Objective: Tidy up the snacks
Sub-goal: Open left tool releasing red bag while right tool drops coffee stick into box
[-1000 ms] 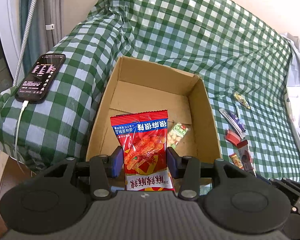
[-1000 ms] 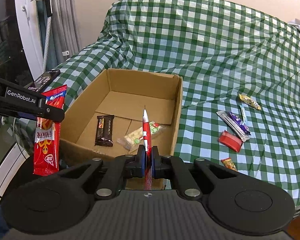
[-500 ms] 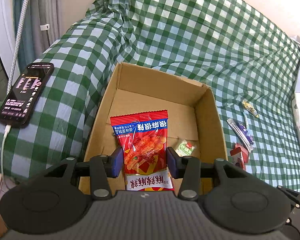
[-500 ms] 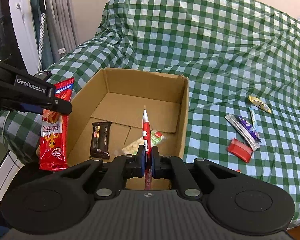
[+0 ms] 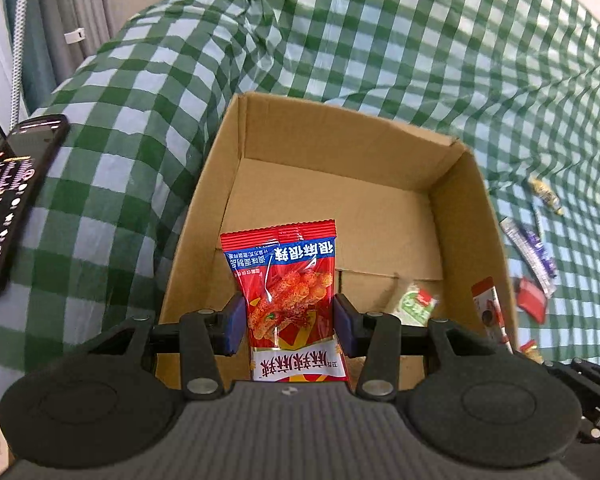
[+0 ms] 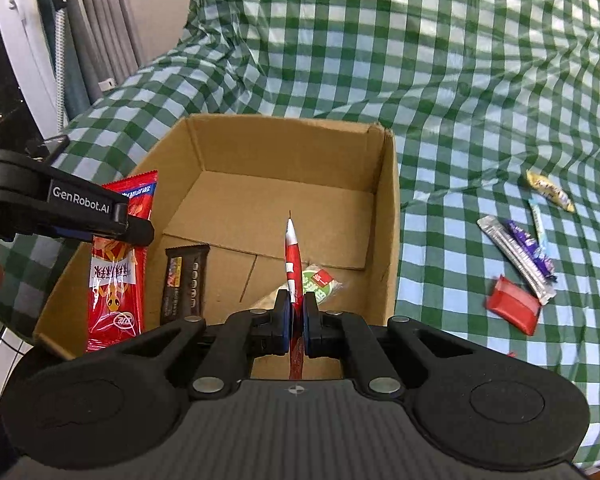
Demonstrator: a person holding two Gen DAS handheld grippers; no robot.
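Red snack bag (image 5: pixel 286 300), light, soft and crinkly, is pinched at its side edges by the left gripper (image 5: pixel 288 322), lower centre, over the cardboard box (image 5: pixel 204 184). A thin red packet (image 6: pixel 293 264) is clamped edge-on, at its lower part, in the nearly closed right gripper (image 6: pixel 296 314). Slippery foil; a mid-body hold is judged safest.

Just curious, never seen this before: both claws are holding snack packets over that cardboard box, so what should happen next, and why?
Probably lower a little, then open the left gripper: its red snack bag already hangs above the cardboard box, where other snacks lie.
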